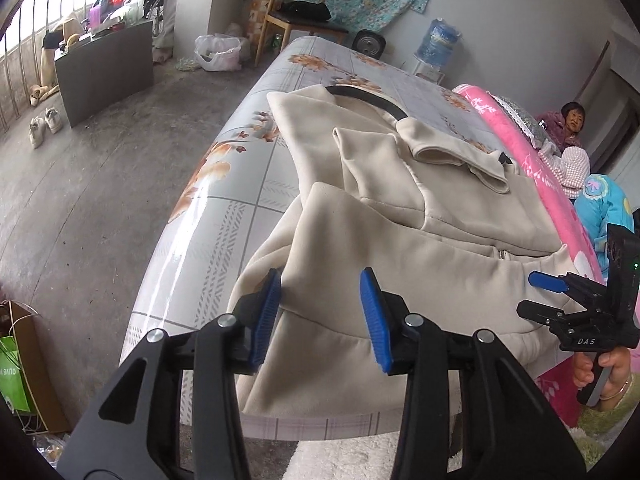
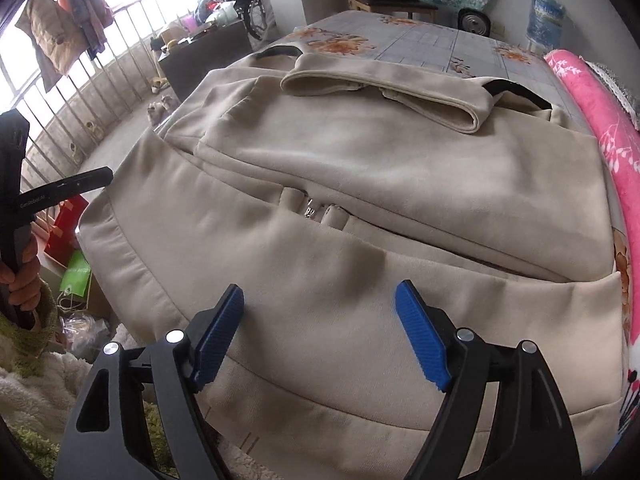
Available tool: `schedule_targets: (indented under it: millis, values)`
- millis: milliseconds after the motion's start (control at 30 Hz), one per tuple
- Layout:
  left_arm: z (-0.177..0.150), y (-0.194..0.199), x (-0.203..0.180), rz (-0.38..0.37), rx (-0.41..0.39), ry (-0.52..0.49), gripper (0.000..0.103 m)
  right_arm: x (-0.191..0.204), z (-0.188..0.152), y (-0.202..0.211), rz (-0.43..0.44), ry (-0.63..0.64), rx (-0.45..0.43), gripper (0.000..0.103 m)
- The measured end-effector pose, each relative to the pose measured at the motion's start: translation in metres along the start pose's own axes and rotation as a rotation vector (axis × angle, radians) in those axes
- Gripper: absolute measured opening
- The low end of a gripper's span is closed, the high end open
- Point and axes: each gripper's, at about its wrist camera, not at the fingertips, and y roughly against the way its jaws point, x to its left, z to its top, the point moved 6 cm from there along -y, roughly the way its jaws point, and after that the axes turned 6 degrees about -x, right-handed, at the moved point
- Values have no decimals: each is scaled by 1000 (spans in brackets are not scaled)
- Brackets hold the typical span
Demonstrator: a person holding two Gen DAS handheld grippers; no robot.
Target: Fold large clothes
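Cream fabric fills most of what your two cameras see: one beige jacket lies partly folded on the bed, its two sleeves laid across the body and one dark collar band curving along the far edge. One small metal zipper pull sits near the middle of the garment, between the overlapped front panels. The near hem hangs a little over the bed's front edge, toward you.

Your left claw hovers over the jacket's near left corner. Its two blue pads stand apart with cloth showing below the gap, and neither pad presses on the fabric, so nothing is held. Your right claw hangs over the middle of the near hem with its jaws spread wider; again only bare fabric shows between the two pads, and nothing is gripped. From the left camera you can see your right hand wrapped around its handle at the far right; from the right camera your left hand shows at the left edge.

Beyond the jacket, the bed wears a grey sheet printed with orange flowers, and one pink blanket runs along its right side. One wooden chair stands past the far end, with one blue water bottle to its right.
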Motion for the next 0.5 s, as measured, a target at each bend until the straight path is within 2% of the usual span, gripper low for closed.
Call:
schedule_targets:
  millis: [100, 233, 400, 500]
  values:
    - [1, -10, 6, 11, 31, 13, 39, 0, 0, 0, 0, -2, 1, 77]
    - [-3, -22, 13, -34, 74, 62, 37, 0, 1, -1, -9, 4, 7, 77]
    - [3, -16, 13, -184, 52, 125, 37, 1, 1, -3, -19, 11, 13, 77]
    - [5, -14, 9, -245, 37, 128, 37, 1, 1, -4, -22, 13, 13, 77]
